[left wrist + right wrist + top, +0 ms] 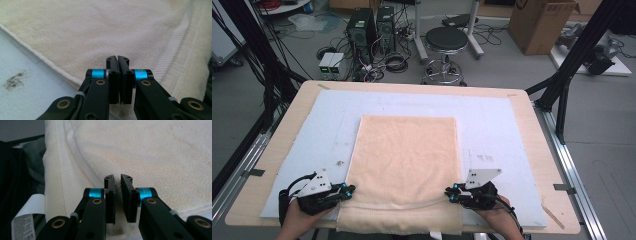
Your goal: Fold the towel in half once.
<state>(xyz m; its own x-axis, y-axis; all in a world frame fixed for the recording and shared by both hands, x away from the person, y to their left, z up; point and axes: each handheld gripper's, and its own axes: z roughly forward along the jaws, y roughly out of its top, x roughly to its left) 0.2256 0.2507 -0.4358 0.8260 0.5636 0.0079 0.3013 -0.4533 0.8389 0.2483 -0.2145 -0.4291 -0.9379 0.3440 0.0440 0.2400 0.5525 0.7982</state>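
Your left gripper [117, 60] has its jaws pressed together, with only a hairline seam between the pads. They sit on the towel [105, 30] at its long left edge, near the bench's near-left corner; the pads close over the cloth there, though a pinched fold cannot be made out between them. In the high view this gripper [348, 189] lies at the towel's left edge, your left hand [299, 217] behind it at the near edge of the bench.

Your right gripper [117, 178] has its jaws drawn in to a narrow slit, and pale terry shows in the gap, so the pads are clamped on the towel [155, 152]. The grip lies just beside the woven band that runs close to the towel's near end. In the high view this gripper [451, 192] meets the towel's right edge, your right hand [497, 215] behind it.

The towel [407, 160] lies flat and lengthwise on the pale blue mat [502, 130] that covers the bench [292, 115]. Its near end hangs over the bench's near edge, between your two hands. A dark smudge [13, 80] marks the mat just left of the towel's left edge. A white label [26, 220] hangs at the draped near end.
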